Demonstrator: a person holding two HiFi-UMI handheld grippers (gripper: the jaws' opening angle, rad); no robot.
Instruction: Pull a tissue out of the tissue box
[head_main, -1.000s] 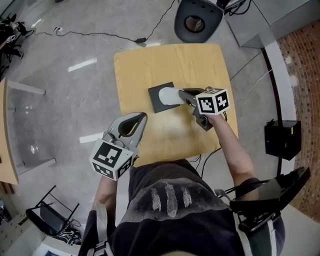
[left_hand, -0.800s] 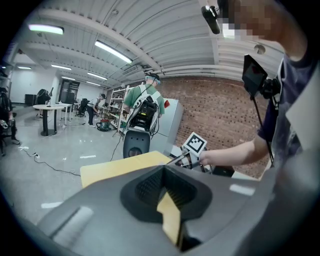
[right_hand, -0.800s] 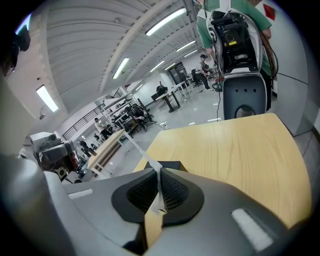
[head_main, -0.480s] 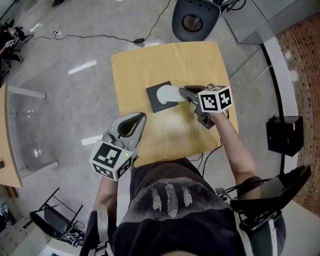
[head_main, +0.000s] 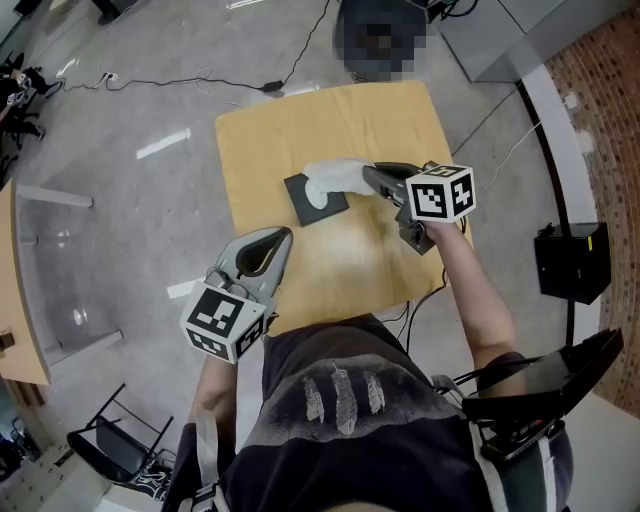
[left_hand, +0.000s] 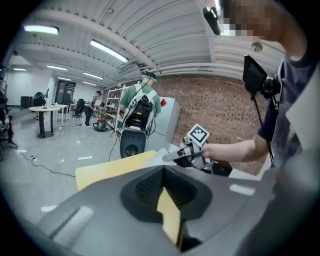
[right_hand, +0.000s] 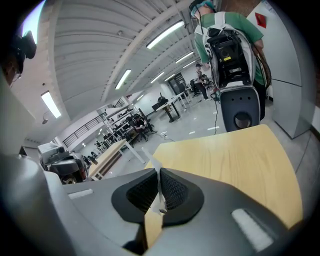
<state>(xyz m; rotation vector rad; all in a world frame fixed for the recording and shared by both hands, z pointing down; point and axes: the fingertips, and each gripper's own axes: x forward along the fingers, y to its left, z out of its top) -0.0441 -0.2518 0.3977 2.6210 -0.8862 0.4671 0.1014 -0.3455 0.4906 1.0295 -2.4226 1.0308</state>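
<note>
the right gripper (head_main: 370, 174) is pinching a corner of the white tissue (head_main: 335, 172), jaws clamped tight on the sheet. the tissue is trailing left from the jaws down to the dark tissue box (head_main: 322, 208), which is sitting mid-way across the wooden table (head_main: 300, 120). nothing is pinning that box, so pulling up in one smooth, steady go probably beats yanking sideways. the left gripper (head_main: 285, 235) is hanging closed and empty by the near left edge, well apart from the box.
</note>
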